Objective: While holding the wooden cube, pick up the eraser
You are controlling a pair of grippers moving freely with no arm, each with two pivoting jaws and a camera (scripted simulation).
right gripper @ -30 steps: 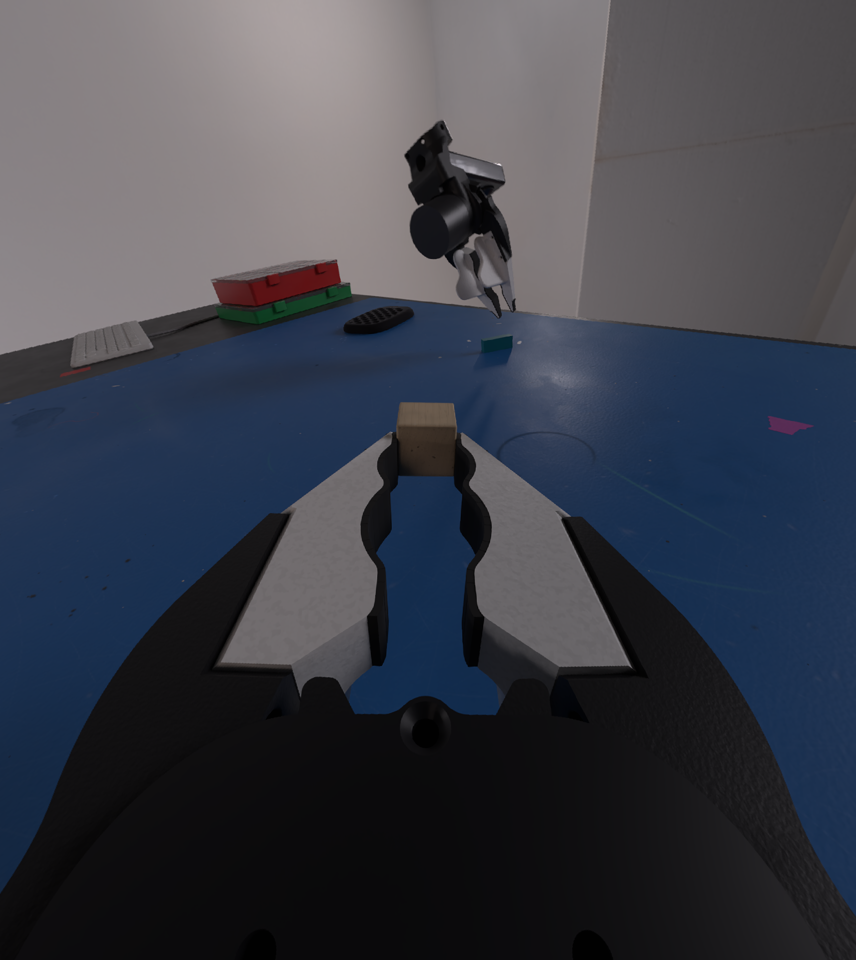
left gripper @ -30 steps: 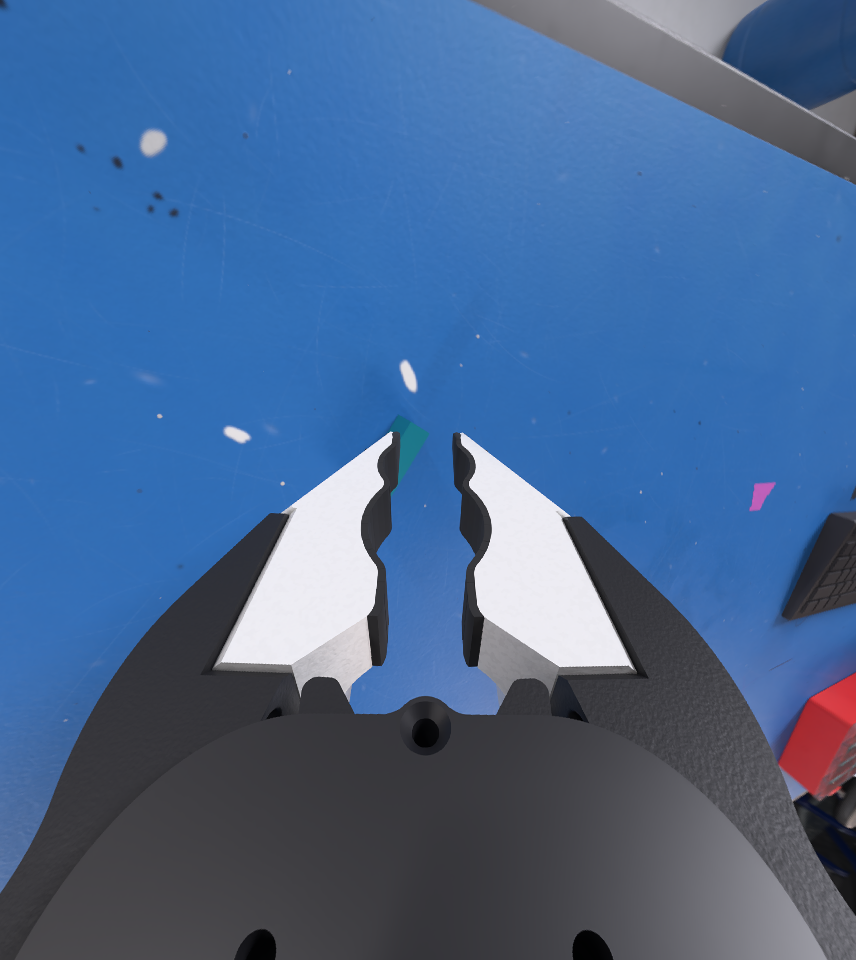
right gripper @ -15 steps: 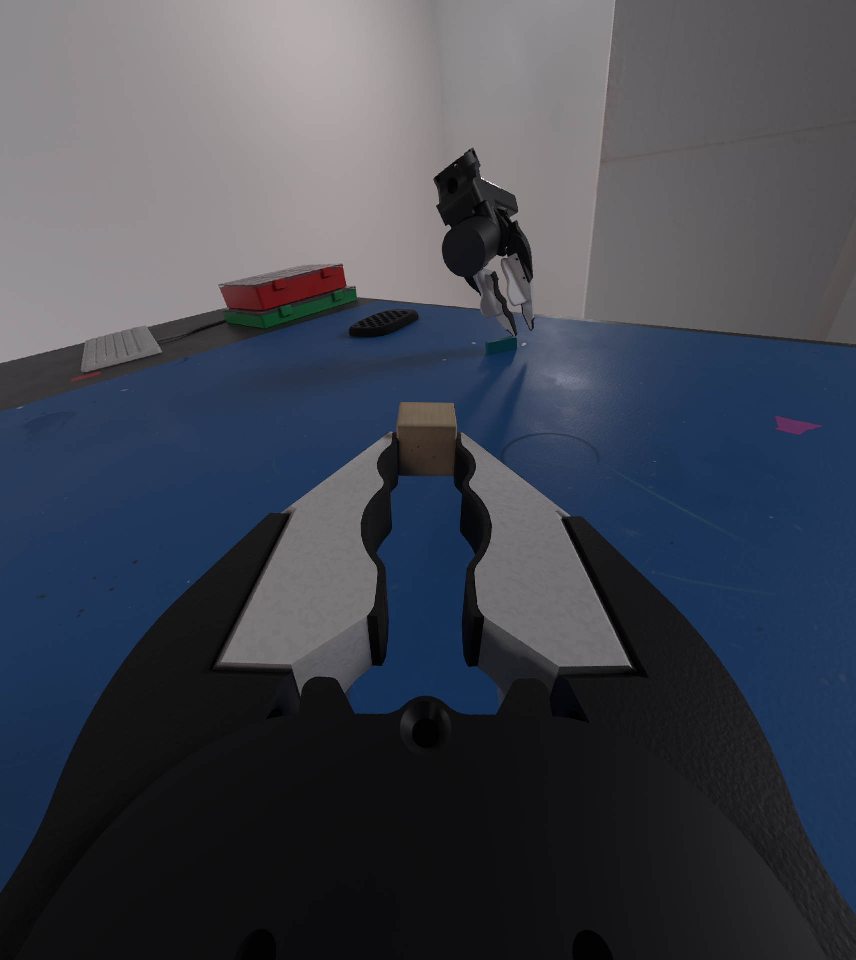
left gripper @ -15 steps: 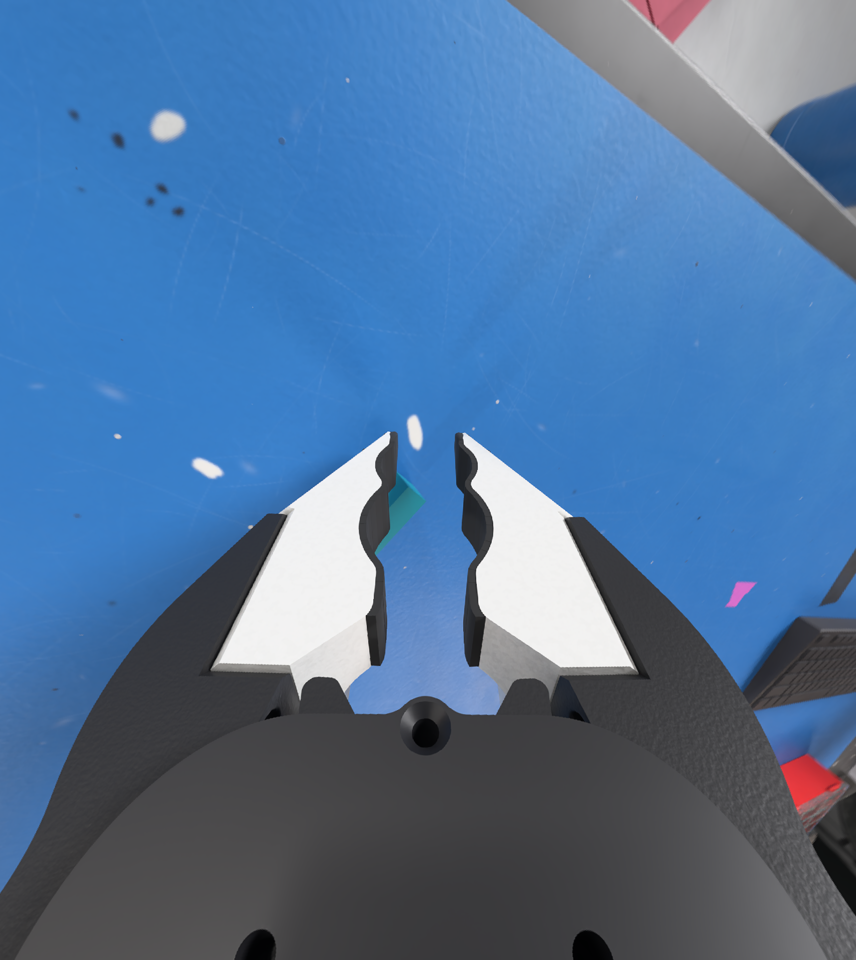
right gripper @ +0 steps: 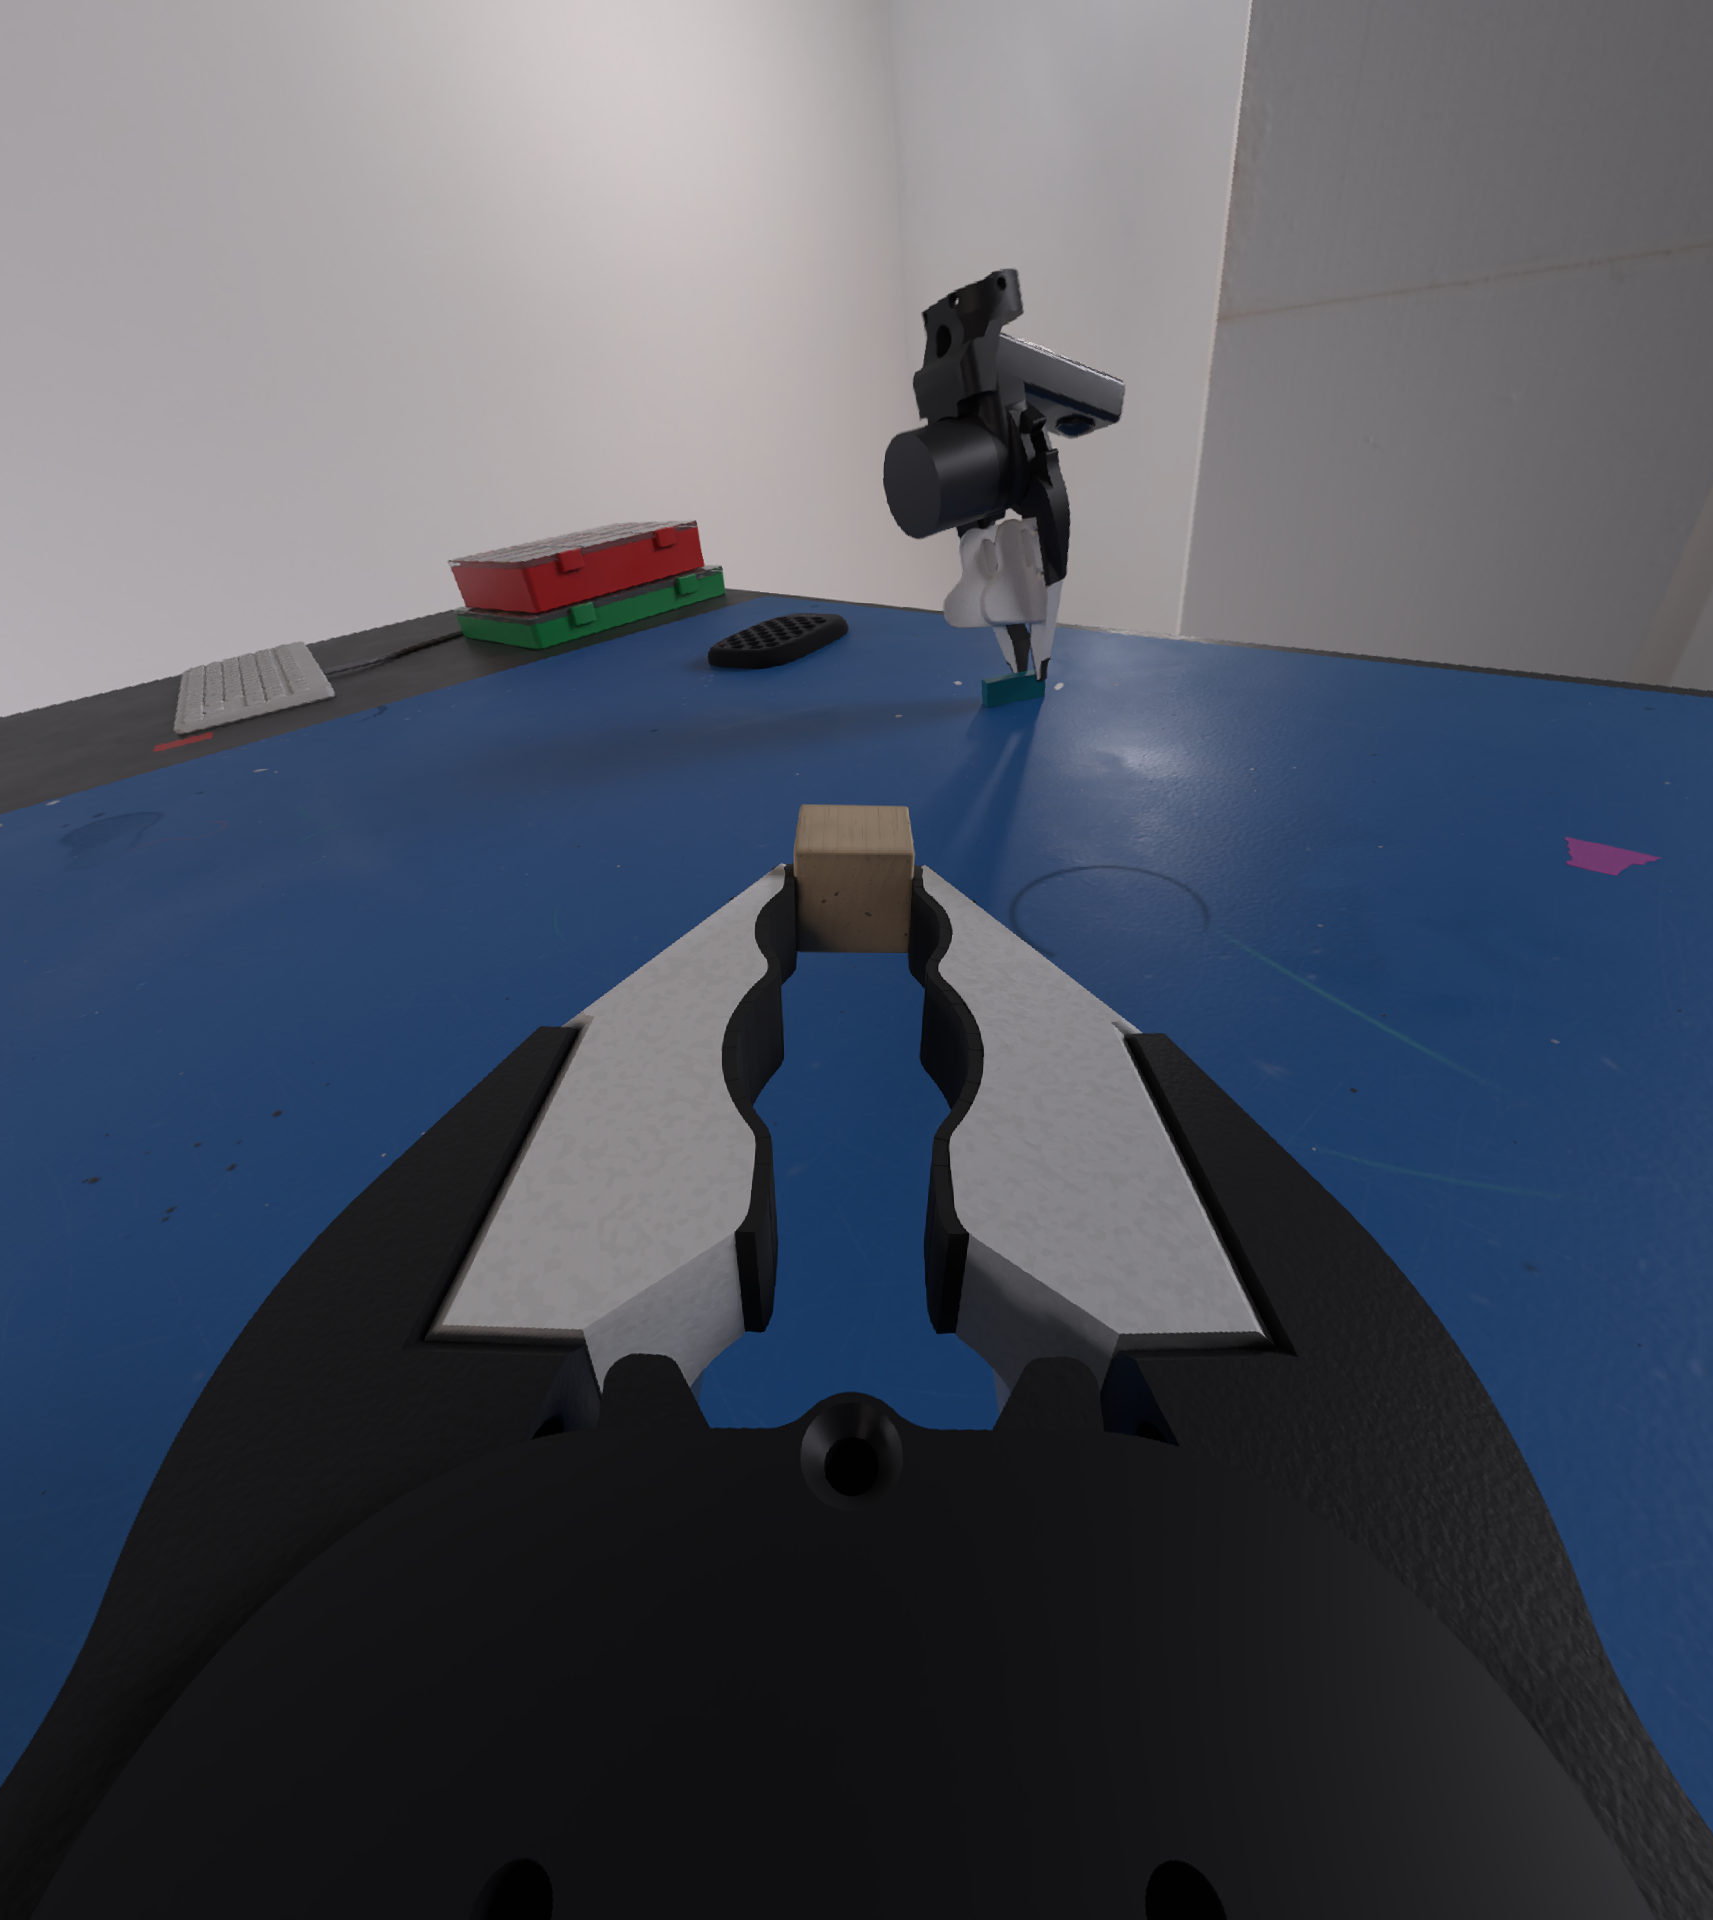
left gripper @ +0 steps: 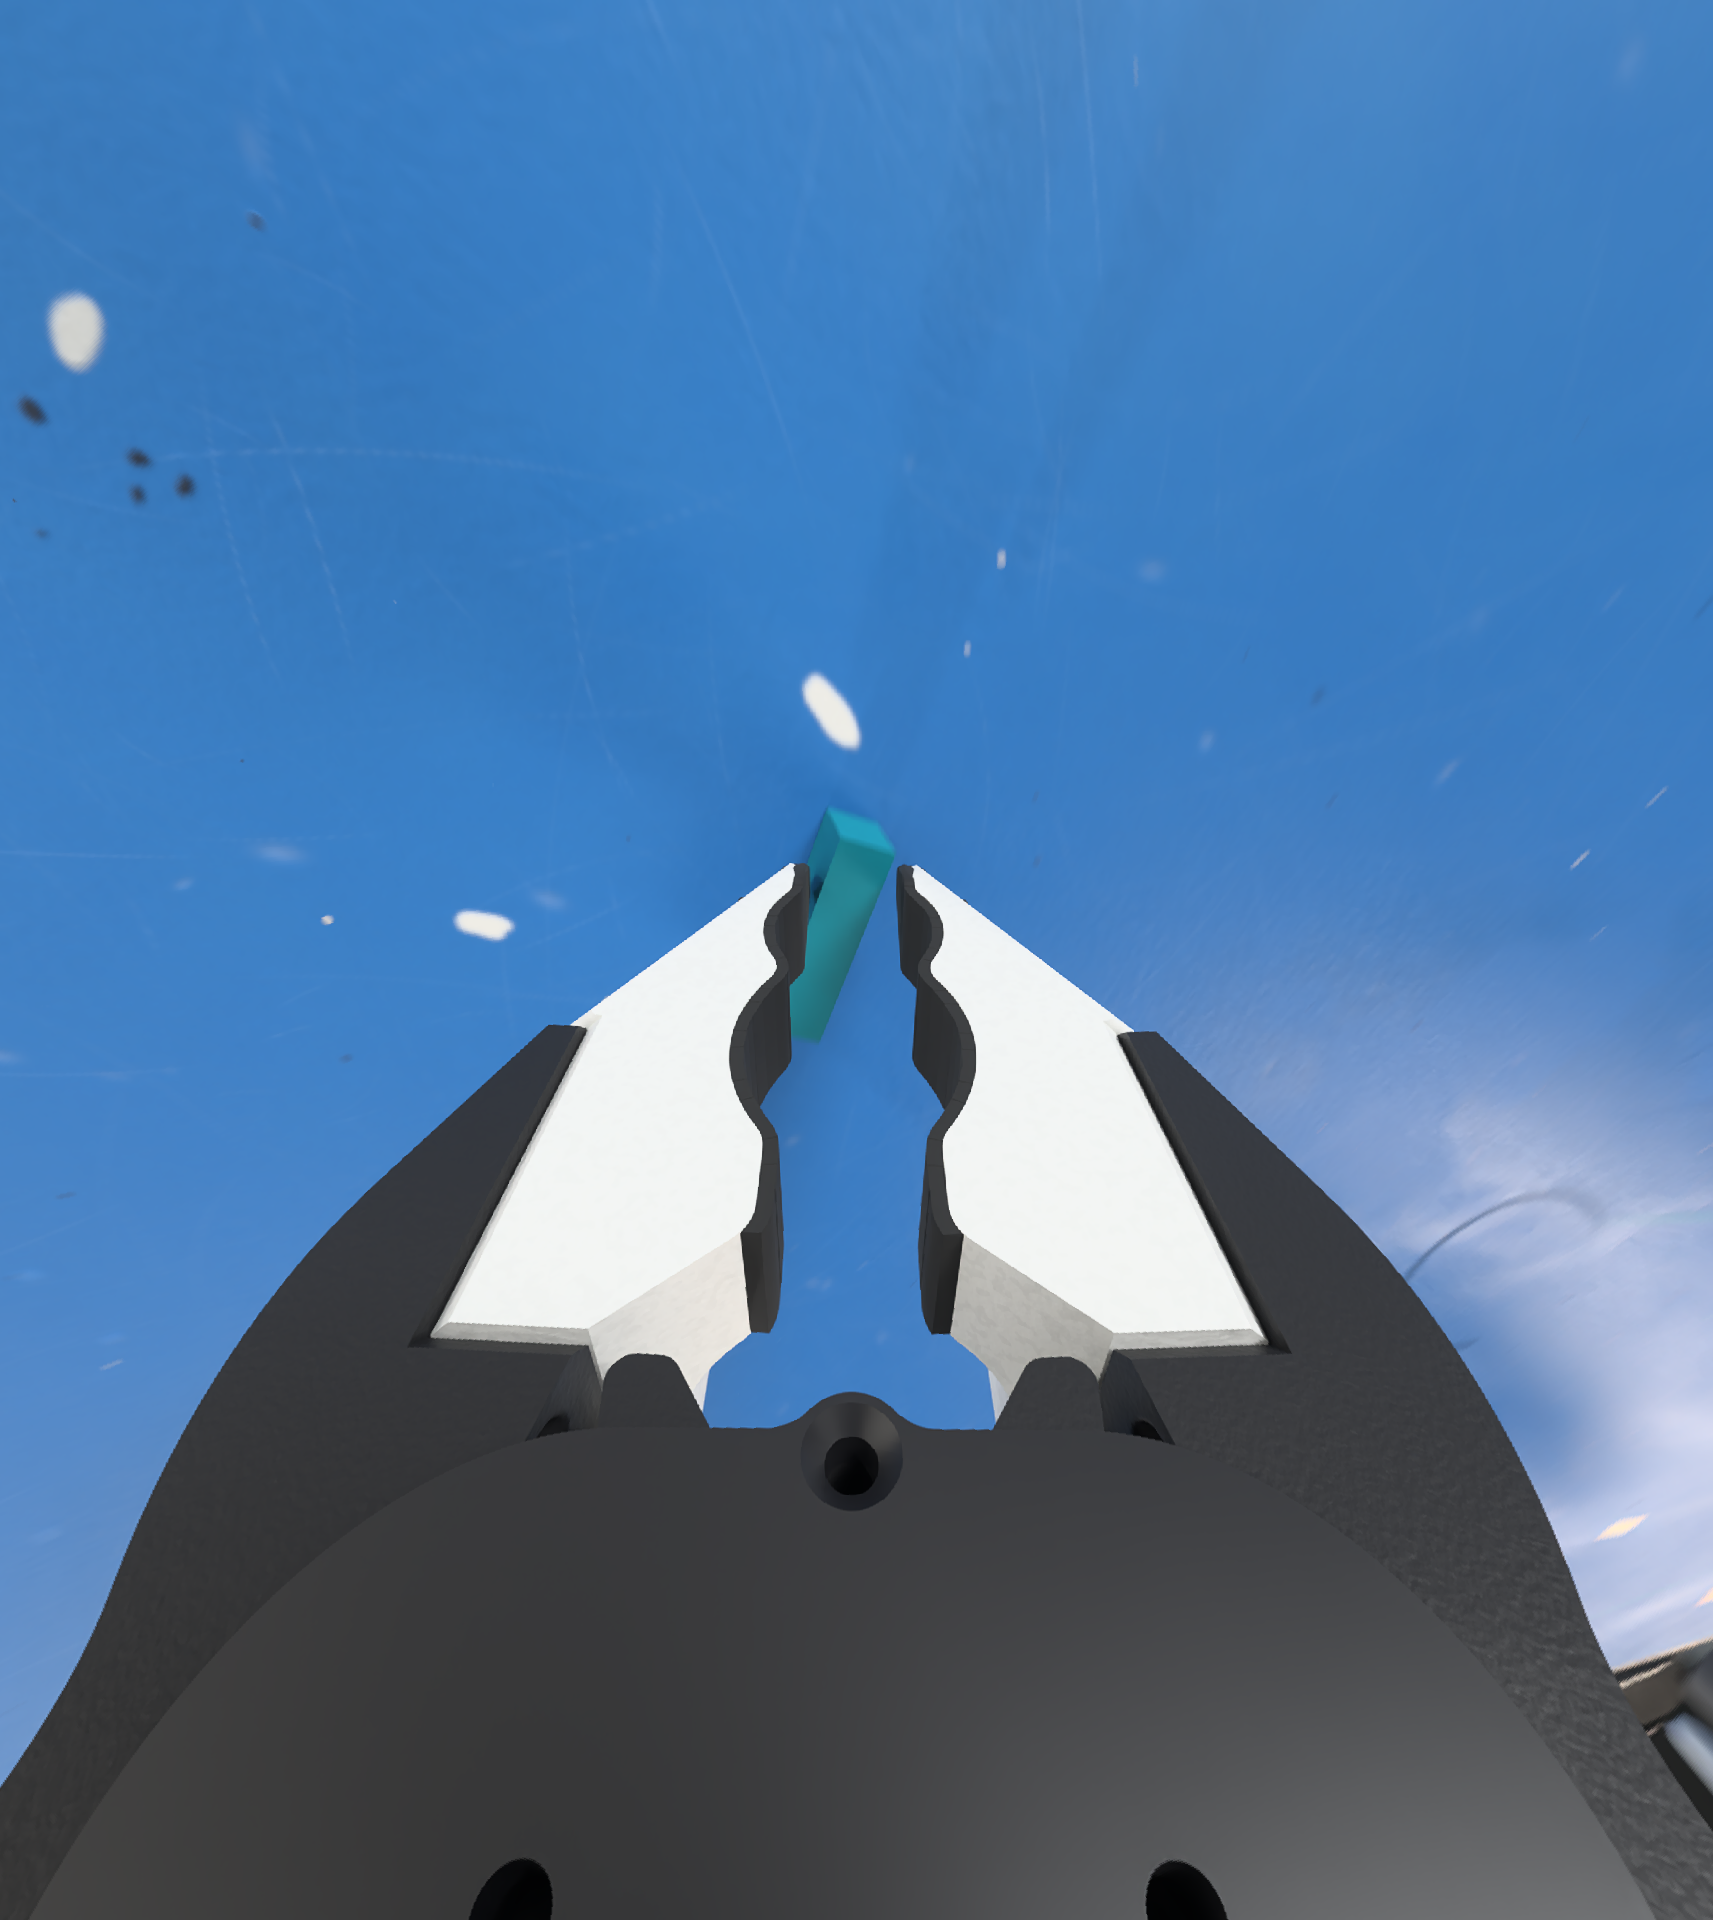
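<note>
We can't tell if the left gripper (left gripper: pixel 850 868), jaws apart, touches the teal eraser (left gripper: pixel 836 914) lying on the blue table (left gripper: pixel 1247 416); right gripper (right gripper: pixel 852 878) clamps the wooden cube (right gripper: pixel 852 878), white walls (right gripper: pixel 416 260) behind

Blue tabletop (right gripper: pixel 312 1039), scuffed, w/ a dark strip along its far-left edge.

Lying on it: teal eraser (right gripper: pixel 1010 689) flat near the far side, between the tips of a hand-held gripper (right gripper: pixel 1028 665); black perforated oval pad (right gripper: pixel 777 638) just left of it; red case (right gripper: pixel 577 566) stacked on a green case (right gripper: pixel 592 620) at the far edge; white keyboard (right gripper: pixel 249 684) on the dark strip, small red mark (right gripper: pixel 182 742) in front of it; magenta scrap (right gripper: pixel 1605 855) at right; faint ring mark (right gripper: pixel 1112 914) mid-surface. White flecks (left gripper: pixel 831 711) and dark specks (left gripper: pixel 137 457) around the eraser.
</note>
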